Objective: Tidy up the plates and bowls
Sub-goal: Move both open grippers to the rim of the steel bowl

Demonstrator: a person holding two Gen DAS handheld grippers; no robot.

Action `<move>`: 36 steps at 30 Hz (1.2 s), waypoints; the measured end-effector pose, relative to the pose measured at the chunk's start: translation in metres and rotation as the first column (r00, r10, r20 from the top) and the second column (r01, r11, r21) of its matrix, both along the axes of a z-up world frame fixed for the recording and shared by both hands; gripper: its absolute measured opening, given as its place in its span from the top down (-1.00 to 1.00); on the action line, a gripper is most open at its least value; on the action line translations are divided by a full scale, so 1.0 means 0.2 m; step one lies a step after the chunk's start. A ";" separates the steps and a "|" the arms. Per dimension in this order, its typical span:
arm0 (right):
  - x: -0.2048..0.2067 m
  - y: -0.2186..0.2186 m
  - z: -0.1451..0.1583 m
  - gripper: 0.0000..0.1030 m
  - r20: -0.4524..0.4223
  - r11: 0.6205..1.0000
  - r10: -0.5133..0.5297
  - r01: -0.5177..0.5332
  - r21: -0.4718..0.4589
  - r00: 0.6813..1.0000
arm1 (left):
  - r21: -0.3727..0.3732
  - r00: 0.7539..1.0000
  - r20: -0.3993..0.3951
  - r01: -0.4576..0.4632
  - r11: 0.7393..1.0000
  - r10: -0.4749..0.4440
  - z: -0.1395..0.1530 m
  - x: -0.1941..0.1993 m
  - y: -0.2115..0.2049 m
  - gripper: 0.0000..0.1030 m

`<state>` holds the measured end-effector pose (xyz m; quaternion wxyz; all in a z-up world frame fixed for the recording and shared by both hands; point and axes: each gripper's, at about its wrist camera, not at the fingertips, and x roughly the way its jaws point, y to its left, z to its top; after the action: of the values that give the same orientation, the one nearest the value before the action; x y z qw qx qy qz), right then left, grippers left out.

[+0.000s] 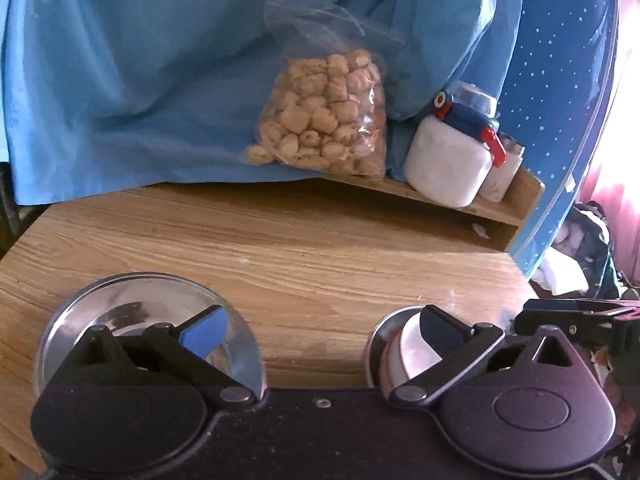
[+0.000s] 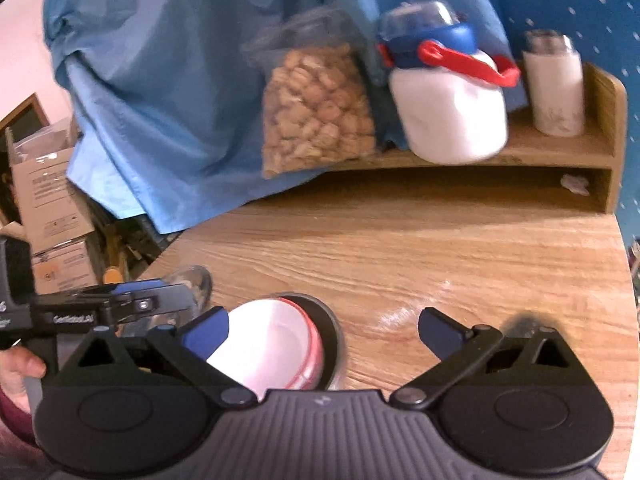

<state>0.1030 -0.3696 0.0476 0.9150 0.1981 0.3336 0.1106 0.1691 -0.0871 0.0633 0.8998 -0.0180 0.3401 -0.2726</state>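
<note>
A steel bowl (image 1: 132, 308) sits on the wooden table (image 1: 304, 248) at the near left, partly under my left gripper's left finger. To its right a white bowl with a red rim (image 1: 408, 354) rests inside a steel dish (image 1: 376, 344). My left gripper (image 1: 322, 330) stands open over bare wood between the two, holding nothing. In the right wrist view the white bowl (image 2: 276, 348) lies in the steel dish (image 2: 330, 328) just by my right gripper's left finger. My right gripper (image 2: 324, 332) is open and empty. The left gripper (image 2: 168, 298) shows at the left beside the steel bowl (image 2: 198, 280).
A low wooden shelf (image 2: 560, 152) at the back carries a clear bag of puffed snacks (image 2: 316, 112), a white jar with a blue lid and red handle (image 2: 448, 112) and a small white bottle (image 2: 556, 84). Blue cloth (image 1: 140, 80) hangs behind. Cardboard boxes (image 2: 48, 200) stand off the table's left edge.
</note>
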 end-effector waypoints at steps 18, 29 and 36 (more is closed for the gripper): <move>-0.01 -0.07 -0.08 -1.00 -0.127 0.997 -0.064 0.058 -0.053 0.990 | 0.075 0.999 -0.047 0.023 0.997 -0.019 -0.03 0.00 -0.01 -0.98; -0.05 -0.06 -0.05 -1.00 -0.150 0.993 -0.078 0.063 -0.101 0.986 | 0.147 0.997 -0.071 0.039 0.988 -0.028 -0.05 -0.05 -0.03 -0.98; -0.05 -0.05 -0.04 -1.00 -0.163 0.987 -0.074 0.050 -0.152 0.984 | 0.148 0.993 -0.113 0.040 0.988 -0.023 -0.07 -0.03 -0.06 -0.98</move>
<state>0.0925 -0.3803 0.0397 0.8988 0.1487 0.4104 0.0399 0.1641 -0.1001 0.0498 0.8739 0.0399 0.4093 -0.2591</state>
